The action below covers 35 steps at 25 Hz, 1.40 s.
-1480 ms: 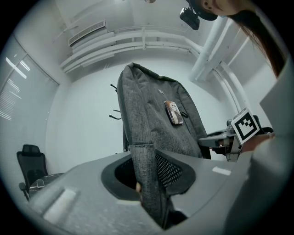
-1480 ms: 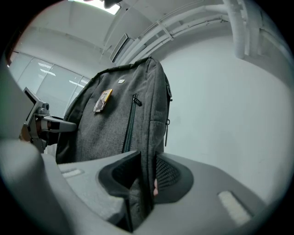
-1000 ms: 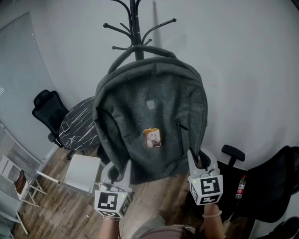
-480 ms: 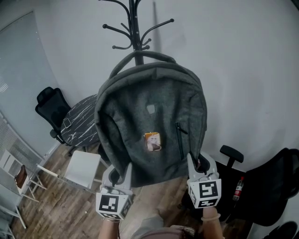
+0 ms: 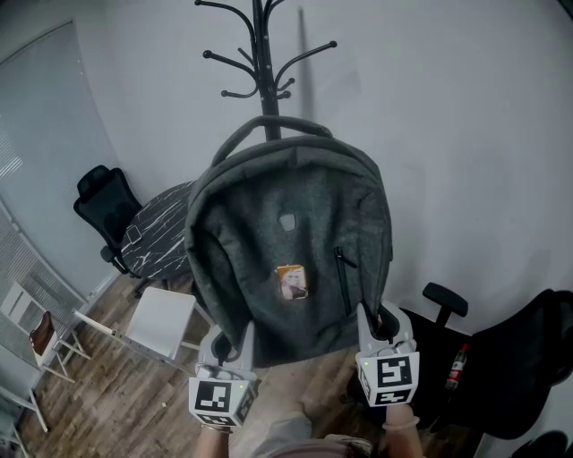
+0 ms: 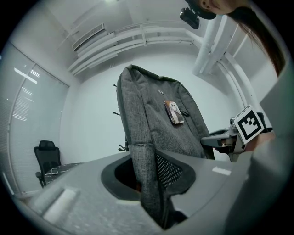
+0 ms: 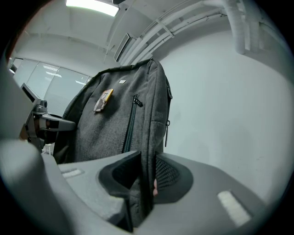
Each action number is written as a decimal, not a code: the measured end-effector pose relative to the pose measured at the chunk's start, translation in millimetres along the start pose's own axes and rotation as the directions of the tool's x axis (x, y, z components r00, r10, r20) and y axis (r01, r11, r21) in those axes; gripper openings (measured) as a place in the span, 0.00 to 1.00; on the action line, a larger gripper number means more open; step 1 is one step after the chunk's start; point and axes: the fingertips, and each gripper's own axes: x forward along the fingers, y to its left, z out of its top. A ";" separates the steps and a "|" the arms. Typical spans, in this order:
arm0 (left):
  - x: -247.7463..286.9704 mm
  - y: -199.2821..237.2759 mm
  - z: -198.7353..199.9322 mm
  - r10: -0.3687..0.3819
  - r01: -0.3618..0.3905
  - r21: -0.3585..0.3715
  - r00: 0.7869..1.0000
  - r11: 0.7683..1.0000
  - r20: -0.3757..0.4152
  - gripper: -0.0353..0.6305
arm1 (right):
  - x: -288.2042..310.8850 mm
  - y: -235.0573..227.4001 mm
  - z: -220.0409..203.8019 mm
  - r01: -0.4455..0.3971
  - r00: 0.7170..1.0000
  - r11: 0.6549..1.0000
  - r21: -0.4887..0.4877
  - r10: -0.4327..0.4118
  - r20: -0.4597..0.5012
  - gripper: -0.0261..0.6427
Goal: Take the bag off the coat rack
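At the far left a glass partition [image 5: 40, 152] closes off the room. A black office chair [image 5: 100, 207] stands in front of it, and beside that is a round dark table veined in white [image 5: 159, 240]. Nearer me a small white square-topped table [image 5: 161, 324] stands on the wood-plank floor [image 5: 107, 402].

My left claw [image 5: 227, 343] is clenched on the lower left corner of the grey backpack [image 5: 291, 224]. In the left gripper view the fabric edge is pinched between the jaws, with the mesh pad pressed against it. The backpack is up in the air in front of me, upright, held by its two bottom corners. A small orange-edged picture tag [image 5: 292, 280] sits in the middle of its front, and a vertical zip [image 5: 341, 279] runs just right of that. Its top handle [image 5: 269, 125] crosses the pole of the black coat rack [image 5: 262, 63] just below the lower hooks. I cannot tell whether it is caught on anything there.

My right claw [image 5: 383, 322] grasps the lower right corner; in the right gripper view its jaws are tight on the side seam. Beyond it black chairs [image 5: 528, 358] stand against the plain white wall [image 5: 466, 134], with a red-labelled bottle [image 5: 458, 360] between them. Overhead, white pipes [image 6: 220, 50] run under the ceiling, and a light panel [image 7: 92, 5] glows.
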 end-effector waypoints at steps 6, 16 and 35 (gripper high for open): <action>-3.8 -1.9 -3.7 0.028 -0.028 -0.014 0.999 1.000 -0.033 0.19 | 0.6 4.3 -2.1 -0.024 1.000 1.000 -0.009 0.024 -0.019 0.16; -8.4 -2.5 -7.0 0.054 -0.055 -0.012 0.997 0.998 -0.064 0.19 | 1.1 7.6 -6.1 -0.043 0.998 0.999 0.006 0.043 -0.040 0.16; -11.0 -6.1 -6.5 0.064 -0.067 -0.030 0.995 0.997 -0.081 0.19 | -4.5 6.1 -4.3 -0.047 0.996 0.999 -0.005 0.047 -0.077 0.15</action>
